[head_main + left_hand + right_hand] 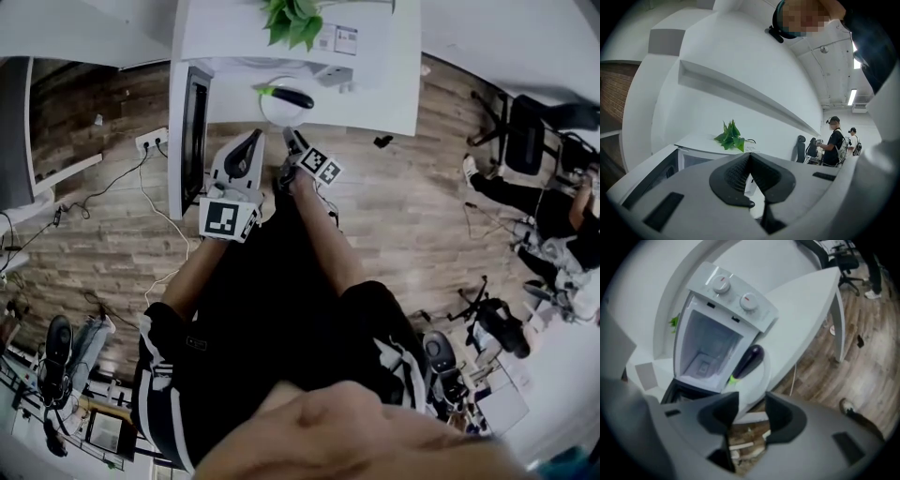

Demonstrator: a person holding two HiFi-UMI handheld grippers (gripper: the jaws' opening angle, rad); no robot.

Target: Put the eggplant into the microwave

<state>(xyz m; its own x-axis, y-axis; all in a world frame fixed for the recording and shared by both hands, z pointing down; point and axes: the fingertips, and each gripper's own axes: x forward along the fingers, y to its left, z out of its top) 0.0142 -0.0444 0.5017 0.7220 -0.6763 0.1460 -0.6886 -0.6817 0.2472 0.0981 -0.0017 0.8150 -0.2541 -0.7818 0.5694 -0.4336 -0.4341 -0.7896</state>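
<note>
A dark purple eggplant (289, 95) (749, 361) with a green stem lies on a white plate (277, 114) (764, 376) on the white table (394, 84), just in front of the white microwave (733, 291). The microwave's door (194, 141) hangs wide open and its chamber (710, 350) looks empty. My right gripper (292, 134) (752, 411) hovers short of the plate's near rim, open, with nothing between its fingers. My left gripper (249, 139) (749, 157) hangs beside it, nearer the door, with its fingertips touching and nothing in them.
A green potted plant (292, 19) (730, 136) stands on top of the microwave. Below the table's front edge lie wood floor (394, 225), a power strip (150, 141) and cables. Office chairs (520, 131) and people (834, 140) are off to the right.
</note>
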